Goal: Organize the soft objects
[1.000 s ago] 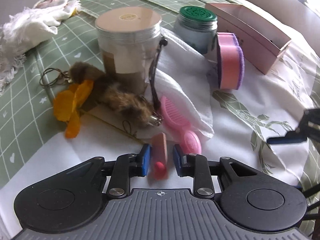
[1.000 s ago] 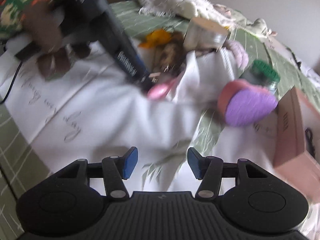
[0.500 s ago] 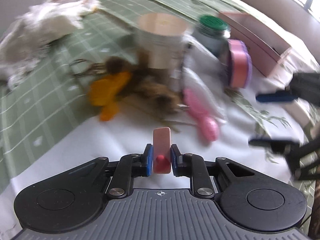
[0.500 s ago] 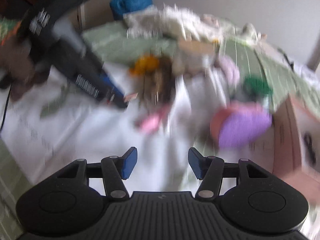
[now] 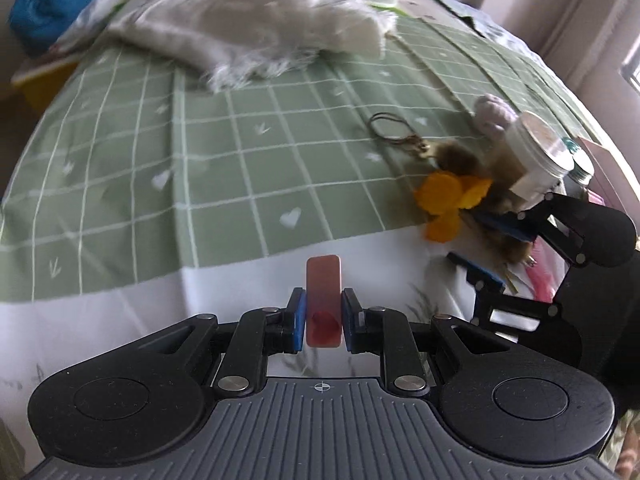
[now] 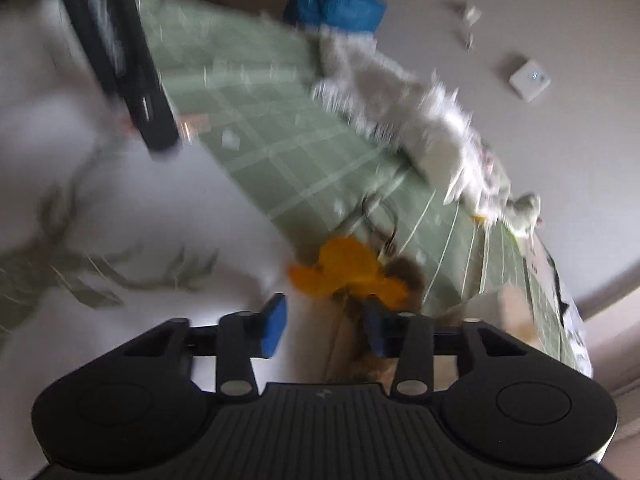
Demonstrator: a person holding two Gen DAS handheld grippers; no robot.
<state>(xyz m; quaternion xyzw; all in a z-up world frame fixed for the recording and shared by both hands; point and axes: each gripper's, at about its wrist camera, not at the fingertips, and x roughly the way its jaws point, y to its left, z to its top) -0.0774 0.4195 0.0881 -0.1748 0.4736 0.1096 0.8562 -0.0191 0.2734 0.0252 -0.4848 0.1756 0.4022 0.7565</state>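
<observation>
My left gripper [image 5: 323,322] is shut on a small pink block with a red heart [image 5: 323,296], held above the white cloth [image 5: 160,320]. My right gripper [image 6: 326,326] is open, its fingers on either side of the brown furry toy with orange petals [image 6: 348,270]. In the left wrist view the same toy [image 5: 452,196] lies at the right, with the right gripper [image 5: 492,248] beside it. The right wrist view is blurred.
A clear jar with a tan lid [image 5: 536,152] lies tilted beside the toy. A white fringed cloth [image 5: 256,28] lies at the back of the green checked sheet [image 5: 200,152]. A blue bundle [image 5: 52,0] is at the far left. A thin cord loop [image 5: 394,130] lies on the sheet.
My left gripper closed on the pink block, lifted it and swung left away from the jar and combs. My right gripper moved in over the furry orange toy.
</observation>
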